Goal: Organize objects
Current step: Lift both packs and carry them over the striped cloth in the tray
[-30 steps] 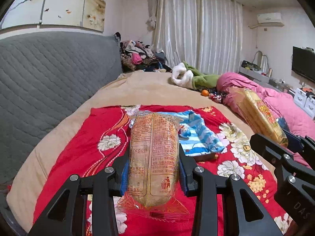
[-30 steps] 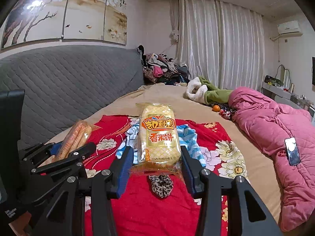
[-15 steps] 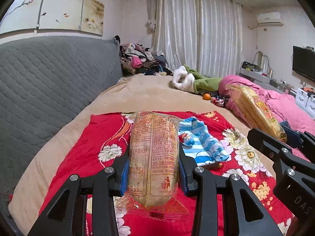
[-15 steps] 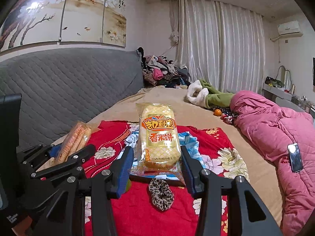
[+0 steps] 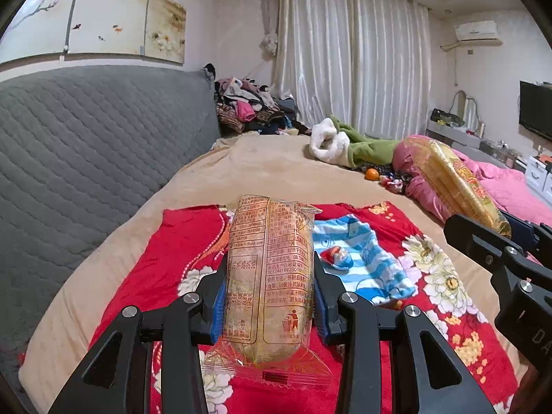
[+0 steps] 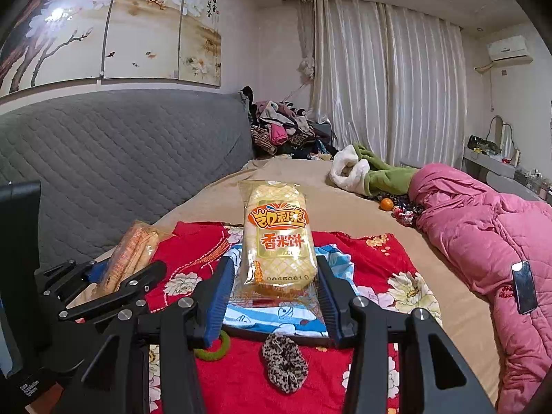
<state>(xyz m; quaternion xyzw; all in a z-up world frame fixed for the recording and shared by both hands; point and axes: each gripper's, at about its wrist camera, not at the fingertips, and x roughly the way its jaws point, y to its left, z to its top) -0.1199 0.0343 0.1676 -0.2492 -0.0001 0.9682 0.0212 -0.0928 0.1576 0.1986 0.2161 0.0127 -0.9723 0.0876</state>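
Observation:
My left gripper (image 5: 269,289) is shut on a clear orange-printed snack pack (image 5: 270,272), held upright above the red floral cloth (image 5: 179,245). My right gripper (image 6: 276,283) is shut on a yellow rice cracker pack (image 6: 277,238), held above the same cloth (image 6: 372,252). Each gripper shows in the other's view: the right one with its pack (image 5: 455,179) at the right edge, the left one with its pack (image 6: 129,255) at the left. On the cloth lie a blue striped garment (image 5: 362,262), a leopard scrunchie (image 6: 284,362) and a green hair ring (image 6: 215,348).
The cloth lies on a beige bed (image 5: 269,169) with a grey quilted headboard (image 5: 86,145) on the left. A pink duvet (image 6: 483,227) with a phone (image 6: 523,286) lies on the right. A green and white garment (image 6: 365,169), an orange (image 6: 386,203) and a clothes pile (image 6: 283,127) are farther back.
Both grippers have drawn back and risen with their packs still held. More of the cloth's near part shows, with the scrunchie and green ring now in the right wrist view.

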